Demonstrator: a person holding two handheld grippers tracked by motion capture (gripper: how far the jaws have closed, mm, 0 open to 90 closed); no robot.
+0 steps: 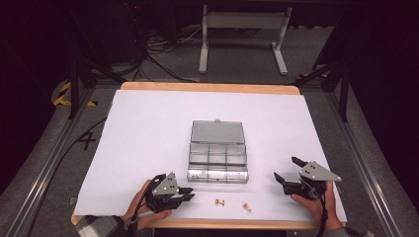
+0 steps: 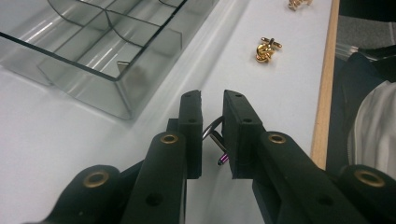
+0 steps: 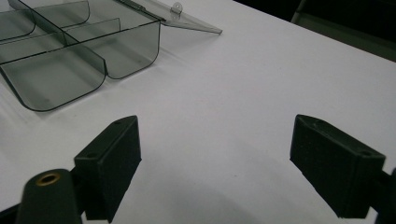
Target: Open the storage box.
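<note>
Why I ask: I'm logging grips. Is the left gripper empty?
No, in the left gripper view the left gripper has its jaws closed on a small metal piece, a curved wire with a purple tip.

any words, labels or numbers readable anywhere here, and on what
No words, brands or labels can be read.
"4": a dark painted mark on the floor left of the table; it looks like a four but may be a plain cross.
The clear compartment box, left gripper and right gripper bear no print.
</note>
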